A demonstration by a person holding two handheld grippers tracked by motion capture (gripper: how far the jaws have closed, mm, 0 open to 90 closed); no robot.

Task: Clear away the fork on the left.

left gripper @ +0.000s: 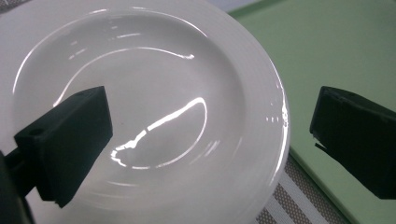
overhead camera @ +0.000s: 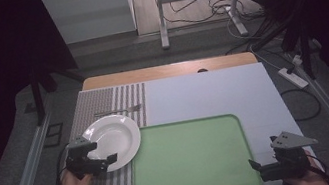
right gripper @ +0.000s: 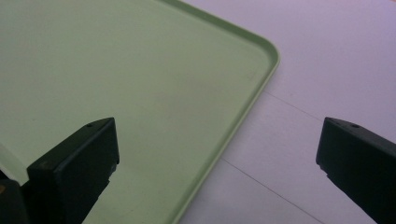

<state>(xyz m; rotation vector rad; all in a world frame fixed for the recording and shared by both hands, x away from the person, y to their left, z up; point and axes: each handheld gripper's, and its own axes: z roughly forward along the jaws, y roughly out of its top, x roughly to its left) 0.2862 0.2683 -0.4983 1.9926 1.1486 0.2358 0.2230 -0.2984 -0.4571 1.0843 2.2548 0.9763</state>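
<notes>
A white plate (overhead camera: 112, 140) lies on the striped placemat (overhead camera: 104, 105) at the table's left, its right rim close to the green tray (overhead camera: 192, 161). My left gripper (overhead camera: 98, 163) is open at the plate's near-left rim. In the left gripper view one jaw hangs over the plate's bowl (left gripper: 154, 107) and the other over the tray (left gripper: 336, 51), with the rim between them. My right gripper (overhead camera: 261, 170) is open at the tray's near-right corner. In the right gripper view its jaws straddle the tray's edge (right gripper: 243, 112), holding nothing.
A metal fork (overhead camera: 117, 111) lies on the placemat behind the plate. A pale sheet (overhead camera: 208, 93) covers the table behind the tray. A metal stand (overhead camera: 198, 0) and cables are on the floor beyond the wooden far edge (overhead camera: 169, 70).
</notes>
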